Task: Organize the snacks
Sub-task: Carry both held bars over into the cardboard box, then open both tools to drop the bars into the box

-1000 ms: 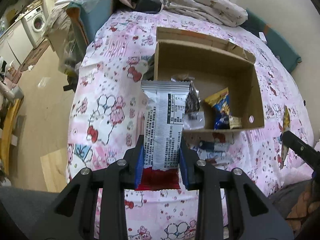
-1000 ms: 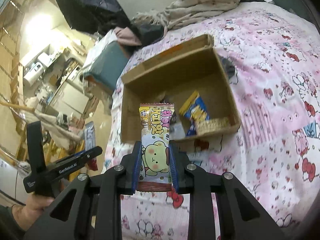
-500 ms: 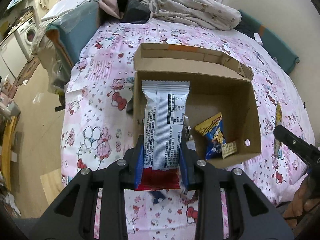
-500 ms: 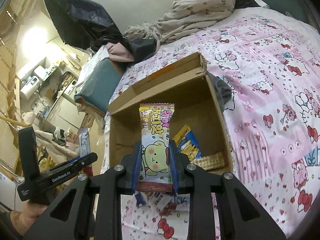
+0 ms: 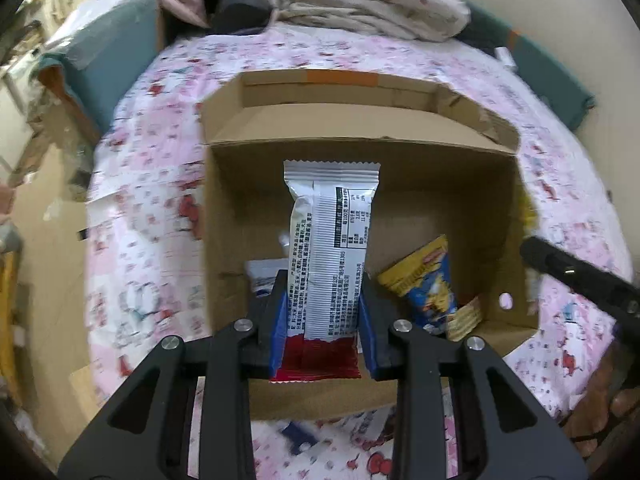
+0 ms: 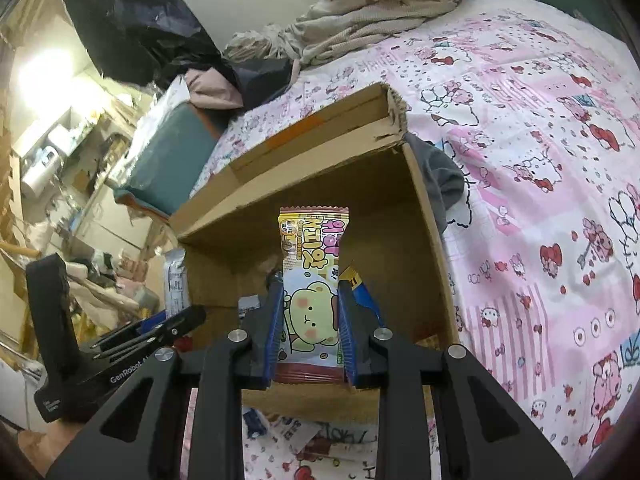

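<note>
My left gripper (image 5: 322, 312) is shut on a white and red snack bar wrapper (image 5: 332, 248), held upright over the open cardboard box (image 5: 360, 128). Inside the box lie a yellow and blue snack bag (image 5: 430, 280) and a small beige packet (image 5: 464, 318). My right gripper (image 6: 310, 328) is shut on a pink and yellow bear-print snack packet (image 6: 312, 280), also upright above the same box (image 6: 304, 152). The right gripper's finger (image 5: 576, 276) reaches in at the right edge of the left wrist view; the left gripper (image 6: 120, 344) shows at the left of the right wrist view.
The box sits on a bed with a pink cartoon-print sheet (image 6: 540, 160). Loose snack packets (image 6: 280, 432) lie on the sheet just in front of the box. Crumpled bedding (image 5: 360, 0) is piled at the far end, a teal cushion (image 5: 108, 52) at the left, and floor beyond.
Both grippers have moved forward and a little down, from in front of the box to over its opening, each still holding its snack. The box now looks larger and closer.
</note>
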Action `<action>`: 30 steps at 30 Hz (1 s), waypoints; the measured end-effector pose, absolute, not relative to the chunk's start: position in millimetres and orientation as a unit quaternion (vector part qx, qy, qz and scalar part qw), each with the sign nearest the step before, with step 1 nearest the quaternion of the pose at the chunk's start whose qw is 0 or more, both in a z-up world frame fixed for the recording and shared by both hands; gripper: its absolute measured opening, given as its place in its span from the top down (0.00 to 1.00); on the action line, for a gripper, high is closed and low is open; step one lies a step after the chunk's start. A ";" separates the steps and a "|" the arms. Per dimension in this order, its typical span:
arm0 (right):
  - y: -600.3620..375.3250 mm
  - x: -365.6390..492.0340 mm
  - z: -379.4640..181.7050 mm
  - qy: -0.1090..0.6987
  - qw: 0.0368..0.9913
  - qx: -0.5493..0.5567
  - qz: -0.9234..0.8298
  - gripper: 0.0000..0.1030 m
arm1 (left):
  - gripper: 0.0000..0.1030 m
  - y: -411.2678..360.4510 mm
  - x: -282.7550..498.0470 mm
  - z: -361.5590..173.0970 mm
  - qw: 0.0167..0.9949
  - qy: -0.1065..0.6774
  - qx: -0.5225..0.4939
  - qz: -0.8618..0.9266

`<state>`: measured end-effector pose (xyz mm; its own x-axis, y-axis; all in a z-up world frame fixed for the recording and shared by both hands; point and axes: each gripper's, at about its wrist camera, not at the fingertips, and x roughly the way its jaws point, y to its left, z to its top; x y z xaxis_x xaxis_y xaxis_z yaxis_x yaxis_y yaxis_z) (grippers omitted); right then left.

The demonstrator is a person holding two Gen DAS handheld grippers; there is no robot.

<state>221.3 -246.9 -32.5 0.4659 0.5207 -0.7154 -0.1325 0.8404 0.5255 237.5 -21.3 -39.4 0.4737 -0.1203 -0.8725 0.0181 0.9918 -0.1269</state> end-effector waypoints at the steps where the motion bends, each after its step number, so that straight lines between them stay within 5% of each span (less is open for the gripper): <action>1: -243.1 222.9 -36.2 0.484 0.830 0.196 0.197 0.74 | 0.74 -21.8 238.3 -42.7 0.860 0.506 -0.050 -0.045; 30: -225.8 226.1 -65.7 0.537 0.798 0.185 0.202 0.71 | 0.73 -29.4 239.3 -60.3 0.852 0.521 -0.035 -0.041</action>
